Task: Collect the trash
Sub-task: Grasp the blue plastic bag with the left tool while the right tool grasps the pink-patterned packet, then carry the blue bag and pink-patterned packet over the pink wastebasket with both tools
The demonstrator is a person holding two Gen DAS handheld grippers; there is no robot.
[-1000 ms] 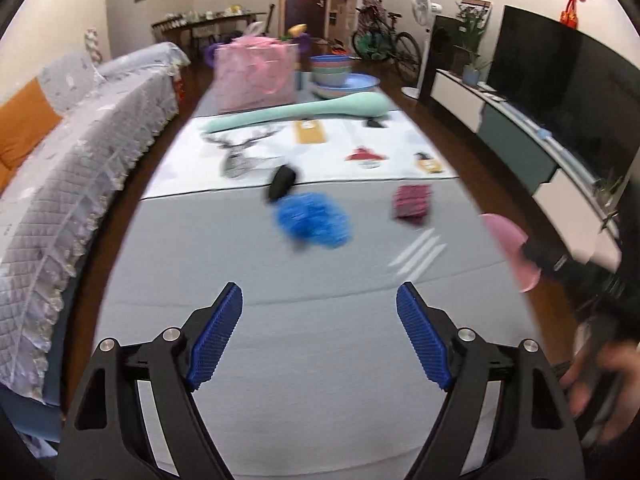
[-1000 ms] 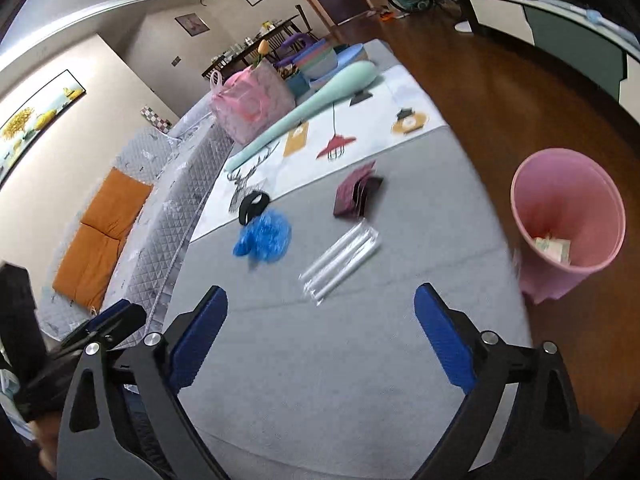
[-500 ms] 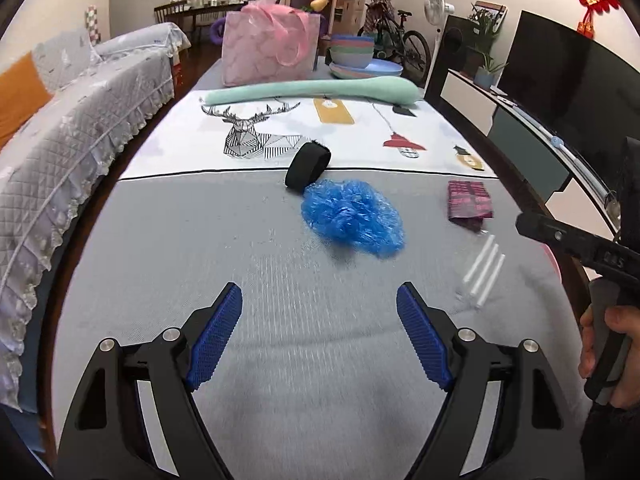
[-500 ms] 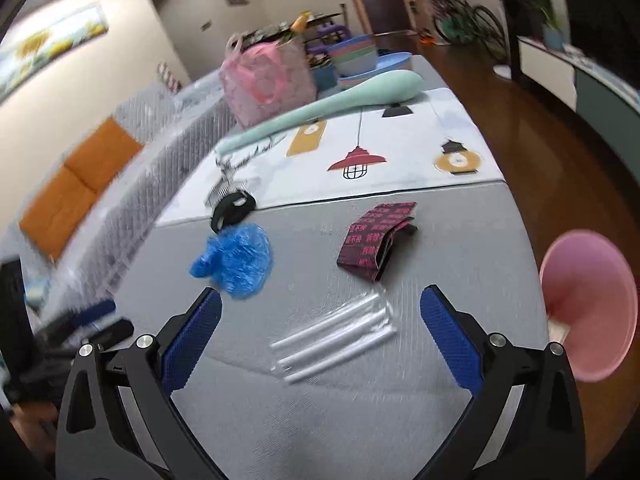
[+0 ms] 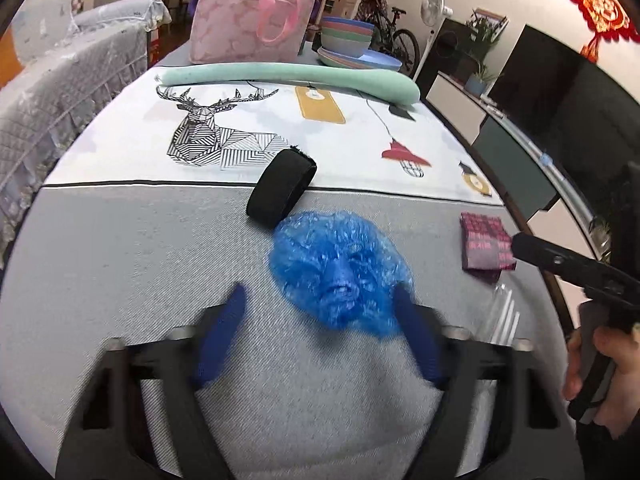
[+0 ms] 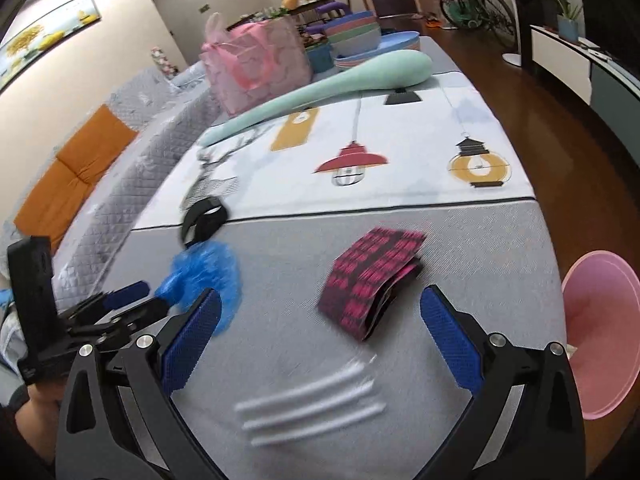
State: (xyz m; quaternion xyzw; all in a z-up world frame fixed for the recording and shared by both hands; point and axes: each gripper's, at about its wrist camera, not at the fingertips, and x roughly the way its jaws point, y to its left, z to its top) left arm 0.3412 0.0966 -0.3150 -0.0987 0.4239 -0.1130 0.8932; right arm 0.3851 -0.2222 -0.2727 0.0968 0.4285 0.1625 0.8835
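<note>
A crumpled blue plastic wad [image 5: 340, 268] lies on the grey cloth. My left gripper [image 5: 320, 312] hangs low over it, its jaws closing, with the wad's near edge between the blurred blue fingertips [image 5: 230, 316]; they do not clearly press on it. A folded maroon-and-pink wrapper [image 6: 372, 276] lies just beyond my right gripper [image 6: 320, 296], which is open and empty. A clear packet of white sticks [image 6: 312, 400] lies below and between its fingers. The left gripper [image 6: 136, 298] shows at the wad [image 6: 204, 276] in the right wrist view. A pink bin [image 6: 600, 336] stands off the table's right edge.
A black band [image 5: 282, 188] lies just behind the wad. Further back are a long mint cushion [image 5: 288, 76], a pink bag [image 5: 248, 20] and stacked bowls [image 5: 348, 36]. A covered sofa [image 5: 60, 92] runs along the left; a TV cabinet [image 5: 516, 160] stands on the right.
Both grippers have come forward and down towards the table. The left jaws have narrowed, and the blue wad now sits between their tips. The right gripper now hangs over the sticks and the wrapper.
</note>
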